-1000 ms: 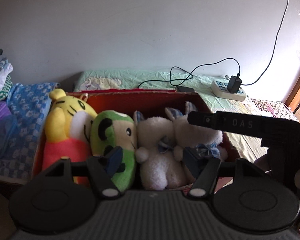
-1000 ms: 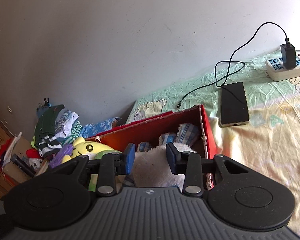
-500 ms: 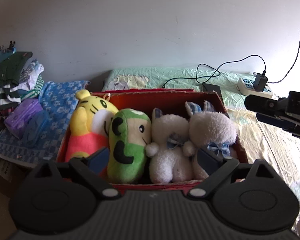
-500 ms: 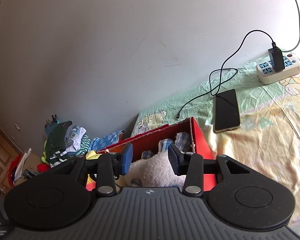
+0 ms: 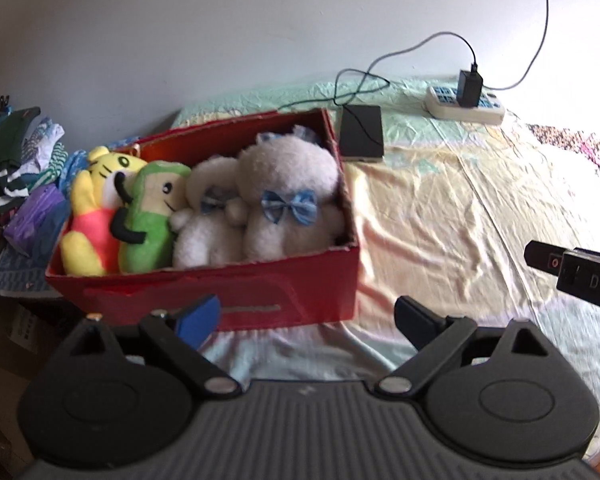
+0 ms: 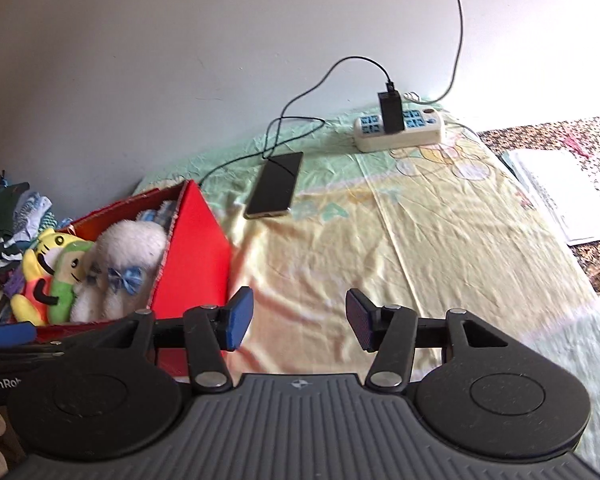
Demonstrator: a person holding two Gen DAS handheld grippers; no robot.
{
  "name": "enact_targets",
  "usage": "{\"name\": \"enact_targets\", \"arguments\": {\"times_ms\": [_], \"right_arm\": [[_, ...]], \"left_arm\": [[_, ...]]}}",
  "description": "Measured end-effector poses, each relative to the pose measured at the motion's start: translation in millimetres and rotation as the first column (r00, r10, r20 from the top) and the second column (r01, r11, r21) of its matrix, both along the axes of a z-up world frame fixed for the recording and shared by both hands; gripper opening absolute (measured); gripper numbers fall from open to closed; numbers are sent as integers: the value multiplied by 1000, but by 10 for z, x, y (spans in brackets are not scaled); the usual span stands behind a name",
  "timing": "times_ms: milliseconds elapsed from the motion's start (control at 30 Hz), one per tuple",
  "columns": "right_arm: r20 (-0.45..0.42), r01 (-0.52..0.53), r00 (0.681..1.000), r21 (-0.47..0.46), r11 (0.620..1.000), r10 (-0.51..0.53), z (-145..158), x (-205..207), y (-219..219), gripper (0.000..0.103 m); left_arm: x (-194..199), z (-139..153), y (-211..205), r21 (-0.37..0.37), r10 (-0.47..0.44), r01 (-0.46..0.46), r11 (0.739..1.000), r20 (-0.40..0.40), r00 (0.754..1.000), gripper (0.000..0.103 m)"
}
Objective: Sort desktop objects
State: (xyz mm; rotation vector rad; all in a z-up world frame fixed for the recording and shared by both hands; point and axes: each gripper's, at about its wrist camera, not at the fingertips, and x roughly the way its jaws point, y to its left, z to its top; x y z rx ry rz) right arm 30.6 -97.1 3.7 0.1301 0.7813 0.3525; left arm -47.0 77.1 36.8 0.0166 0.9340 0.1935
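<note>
A red box (image 5: 284, 284) stands on the bed sheet and holds a yellow tiger plush (image 5: 88, 216), a green plush (image 5: 148, 216) and two white bunny plushes (image 5: 288, 204) with blue bows. The box also shows at the left of the right wrist view (image 6: 196, 248). My left gripper (image 5: 308, 316) is open and empty, just in front of the box. My right gripper (image 6: 296, 320) is open and empty over the bare sheet, right of the box. Its tip shows in the left wrist view (image 5: 572, 276).
A phone (image 6: 276, 184) on a charging cable lies behind the box, with a white power strip (image 6: 400, 128) near the wall. A notebook (image 6: 560, 196) lies at the right. Folded clothes (image 5: 16, 160) and a purple pouch (image 5: 36, 216) sit left of the box.
Both grippers pulled back and up from the box. The right gripper opened wider and swung right over the sheet. The white bunny stays in the box.
</note>
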Motion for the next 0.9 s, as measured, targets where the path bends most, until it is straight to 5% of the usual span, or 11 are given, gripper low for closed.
{"name": "enact_targets", "arguments": {"times_ms": [200,467,900], "right_arm": [[-63,80,994,-108,991,-87,-260,-78,-427,64],[-156,124,975,-210,970,-158,-503,-79,-771,70],[-205,-38,979,-219,975,-8,-635,-66,-500,72]], "left_arm": [[97,-336,-411,-41,-34,29,999,-129,991,91],[165,-466,-708,-61,-46,36,997,-176,983,94],[45,-663,-338,-39,124,-138,990,-251,960,100]]}}
